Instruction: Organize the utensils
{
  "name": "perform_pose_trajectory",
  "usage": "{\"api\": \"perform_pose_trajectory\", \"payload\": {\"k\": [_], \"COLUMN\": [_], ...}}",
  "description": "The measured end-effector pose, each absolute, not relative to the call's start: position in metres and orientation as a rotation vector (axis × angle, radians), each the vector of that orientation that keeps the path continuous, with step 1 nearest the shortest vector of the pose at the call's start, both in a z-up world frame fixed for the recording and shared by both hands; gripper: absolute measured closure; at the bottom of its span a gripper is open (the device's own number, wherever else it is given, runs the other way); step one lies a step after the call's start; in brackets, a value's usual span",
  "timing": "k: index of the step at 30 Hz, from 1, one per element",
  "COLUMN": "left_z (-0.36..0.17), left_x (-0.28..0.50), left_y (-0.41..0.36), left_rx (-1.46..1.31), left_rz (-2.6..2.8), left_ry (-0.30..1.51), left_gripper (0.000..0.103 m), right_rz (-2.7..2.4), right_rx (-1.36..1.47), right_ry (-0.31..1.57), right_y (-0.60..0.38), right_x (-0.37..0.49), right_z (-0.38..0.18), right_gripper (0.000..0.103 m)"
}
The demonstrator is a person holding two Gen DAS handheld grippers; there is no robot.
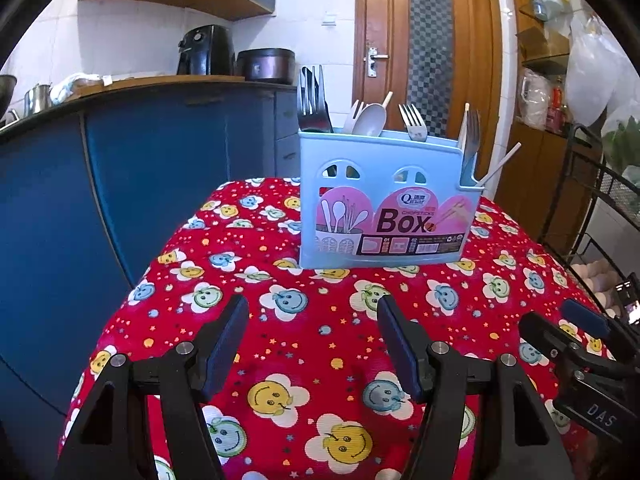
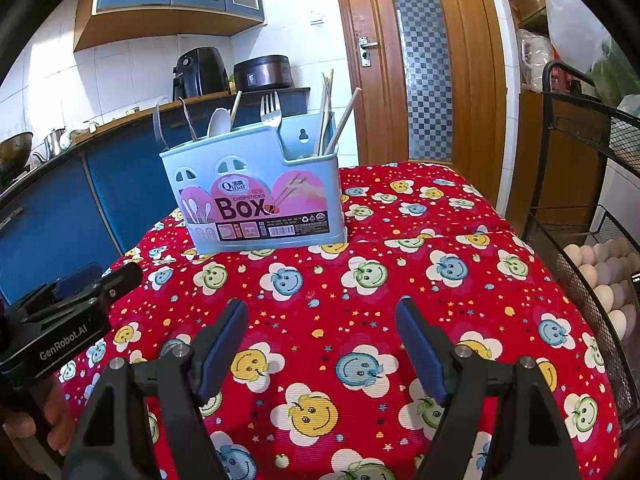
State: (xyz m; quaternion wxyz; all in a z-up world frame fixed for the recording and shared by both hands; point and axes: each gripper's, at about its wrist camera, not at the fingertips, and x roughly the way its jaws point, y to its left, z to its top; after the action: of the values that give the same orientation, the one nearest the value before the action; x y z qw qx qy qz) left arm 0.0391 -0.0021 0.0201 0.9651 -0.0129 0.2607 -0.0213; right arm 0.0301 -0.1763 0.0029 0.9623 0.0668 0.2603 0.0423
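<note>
Both pairs of jaws spread wide and empty: left gripper and right gripper side by side, low over the near part of the red cloth, touching nothing. Farther back on the cloth, well apart from both, upright blue box with forks, a spoon and chopsticks standing in its compartments. Beyond: blue cabinets, wooden door, wire rack of eggs at right.

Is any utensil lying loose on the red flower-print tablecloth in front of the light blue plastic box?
No, the red flower-print tablecloth is bare around the light blue plastic box; the forks, spoons and chopsticks all stand inside it.
</note>
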Motion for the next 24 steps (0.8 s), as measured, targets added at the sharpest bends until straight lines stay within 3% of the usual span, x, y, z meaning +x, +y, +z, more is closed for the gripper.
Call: {"api": "perform_pose_trajectory", "payload": {"k": [24], "left_z": [0.0218], "left_x": [0.0381], "left_y": [-0.0022], "left_rx": [-0.032], "left_rz": [-0.045], "left_ry": [0.52], "left_gripper": [0.035], "right_rz": [0.083], "right_rx": [0.135], "right_ry": [0.526], "right_y": [-0.1768], "right_x": [0.0302], "right_z": [0.0028], "right_gripper": [0.025]}}
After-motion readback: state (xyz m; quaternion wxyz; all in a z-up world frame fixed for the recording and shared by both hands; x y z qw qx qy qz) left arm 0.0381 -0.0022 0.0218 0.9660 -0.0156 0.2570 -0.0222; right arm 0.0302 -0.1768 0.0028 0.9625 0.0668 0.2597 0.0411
